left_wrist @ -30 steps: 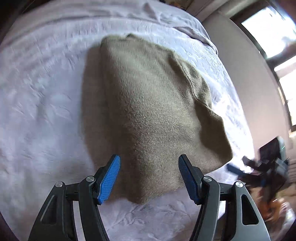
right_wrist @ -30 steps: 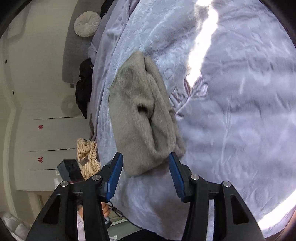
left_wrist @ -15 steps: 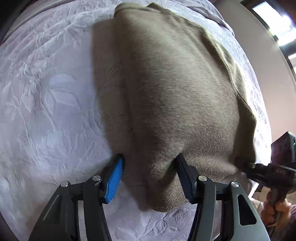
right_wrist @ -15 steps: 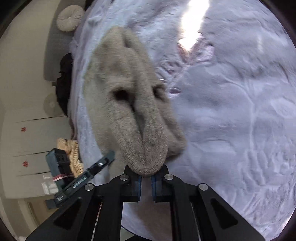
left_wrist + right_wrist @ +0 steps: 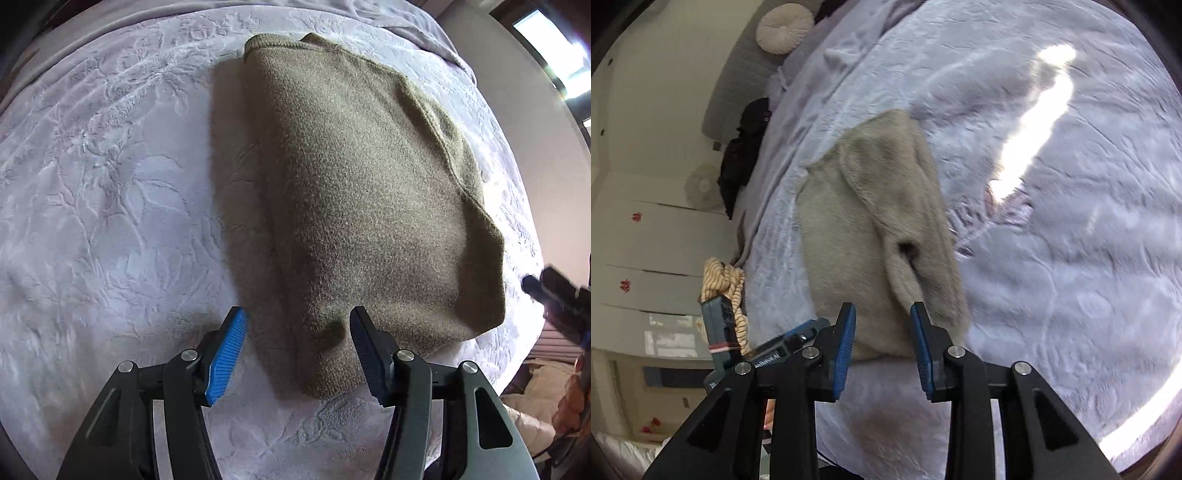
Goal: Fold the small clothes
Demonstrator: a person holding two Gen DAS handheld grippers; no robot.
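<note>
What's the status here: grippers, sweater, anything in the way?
Left gripper open, straddling the near corner of the sweater. Right gripper open at its other near edge. Sweater folded, flat on the bedspread. Nothing in the way.

Beside the folded olive-brown knitted garment (image 5: 369, 206), the right gripper (image 5: 557, 302) is blurred and cut off by the frame edge.

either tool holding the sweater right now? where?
Nothing held. Left tool and right tool are both open, straddling the near edge of the sweater.
</note>
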